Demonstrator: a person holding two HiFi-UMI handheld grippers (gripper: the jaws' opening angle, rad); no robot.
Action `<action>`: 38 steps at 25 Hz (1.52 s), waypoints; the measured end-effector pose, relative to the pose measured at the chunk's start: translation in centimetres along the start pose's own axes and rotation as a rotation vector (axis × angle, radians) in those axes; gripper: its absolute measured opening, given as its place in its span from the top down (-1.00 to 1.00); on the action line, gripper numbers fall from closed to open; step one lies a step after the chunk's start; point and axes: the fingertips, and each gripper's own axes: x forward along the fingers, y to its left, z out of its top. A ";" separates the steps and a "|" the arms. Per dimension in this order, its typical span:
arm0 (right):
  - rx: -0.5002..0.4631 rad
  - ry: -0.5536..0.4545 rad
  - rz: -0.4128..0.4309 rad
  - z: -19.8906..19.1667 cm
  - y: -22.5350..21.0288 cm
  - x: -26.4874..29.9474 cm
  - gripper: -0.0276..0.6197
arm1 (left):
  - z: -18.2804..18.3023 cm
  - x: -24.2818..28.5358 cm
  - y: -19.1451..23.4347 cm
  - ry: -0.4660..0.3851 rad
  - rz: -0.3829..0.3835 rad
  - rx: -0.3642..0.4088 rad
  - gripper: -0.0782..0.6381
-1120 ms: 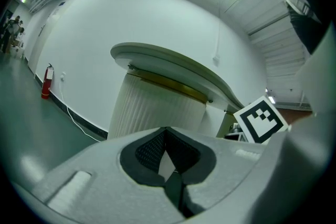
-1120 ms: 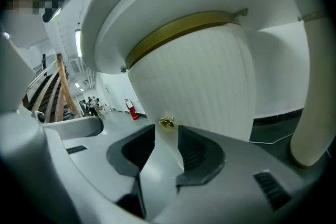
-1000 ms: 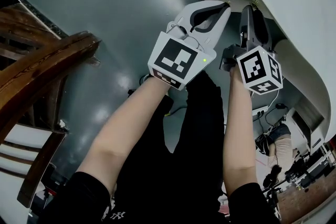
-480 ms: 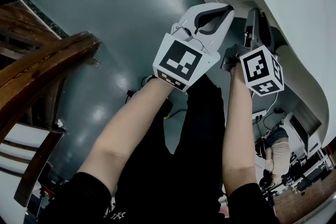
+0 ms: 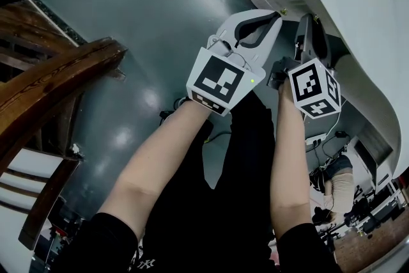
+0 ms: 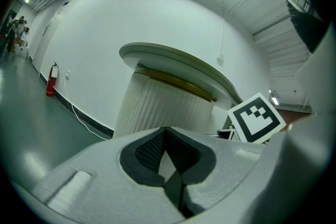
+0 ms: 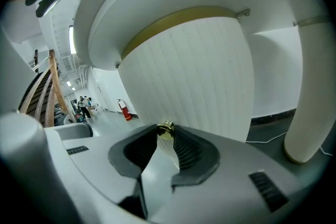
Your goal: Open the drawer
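Knob (image 7: 166, 130) small, half hidden between right hand-held gripper (image 7: 167, 137) tips

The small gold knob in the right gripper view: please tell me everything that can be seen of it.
The small gold knob looks like shiny, brass-coloured metal, rounded, with a bright highlight. It stands out from the white ribbed curved front of the furniture, well below the gold band under the top. The right gripper has the tips of its dark ribbed jaws closed on the knob from both sides, so only its upper part shows. Its stem and fixing are hidden.
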 end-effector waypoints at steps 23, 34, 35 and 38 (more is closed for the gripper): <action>0.015 0.132 -0.012 -6.9 4.1 -8.9 0.58 | -0.5 -8.6 -3.1 0.070 0.013 -0.020 0.76; 0.022 0.182 -0.013 -9.4 5.5 -12.2 0.58 | -0.4 -11.7 -4.0 0.092 0.018 -0.011 0.76; 0.022 0.184 -0.012 -9.5 5.5 -12.4 0.58 | -0.3 -11.9 -4.1 0.092 0.018 -0.010 0.76; 0.022 0.189 -0.010 -10.0 5.8 -12.9 0.58 | -0.3 -12.6 -4.5 0.095 0.019 -0.006 0.76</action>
